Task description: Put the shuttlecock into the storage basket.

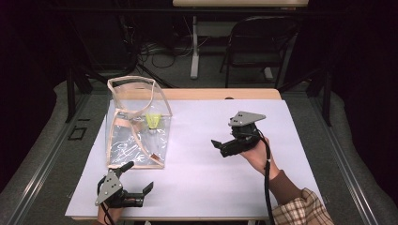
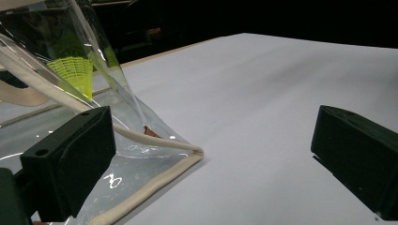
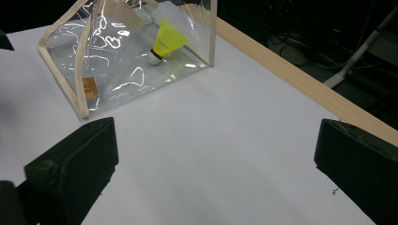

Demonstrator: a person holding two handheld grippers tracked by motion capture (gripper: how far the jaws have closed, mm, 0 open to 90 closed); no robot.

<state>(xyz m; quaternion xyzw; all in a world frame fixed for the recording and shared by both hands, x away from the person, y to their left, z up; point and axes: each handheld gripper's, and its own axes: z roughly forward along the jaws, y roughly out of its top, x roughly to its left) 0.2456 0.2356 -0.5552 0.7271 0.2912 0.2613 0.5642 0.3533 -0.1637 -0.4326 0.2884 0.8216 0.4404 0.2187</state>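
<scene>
- Left tongs [image 1: 139, 177] in my left hand [image 1: 109, 211], near edge of table [image 1: 211, 187], just in front of the clear bag [image 1: 136, 123]; jaws spread wide, nothing held.
- Right tongs [image 1: 214, 143] in my right hand [image 1: 256, 154], well right of the bag, lifted off the sheet, tips aimed back toward it; jaws also wide apart, empty.
- Bag stands upright at left of table, mouth up, one bottom corner pointing at my left tongs. Long axis front-to-back in high view.
- Shuttlecock [image 1: 152, 123] sits inside the bag: yellow skirt up and tilted, white cork down near the bag floor.
- Right gripper view: shuttlecock [image 3: 165, 41] axis clearly slanted, cork [image 3: 154, 58] low, plus small brown tag [image 3: 90, 87] on the bag wall; the tag is just a speck from above.
- Left gripper view: only the ribbed skirt [image 2: 75, 75] thru plastic, cork hidden, but the bag's corner seam [image 2: 187, 154] is up close, beside my jaw — can't tell if touching.
- Materials: bag = glossy see-thru plastic, crinkled, w/ beige fabric piping and handles. Table top = matte white sheet w/ light wood edge. Jaw pads = matte black blocks; grey three-cornered plate [image 1: 246, 118] atop right tongs.
</scene>
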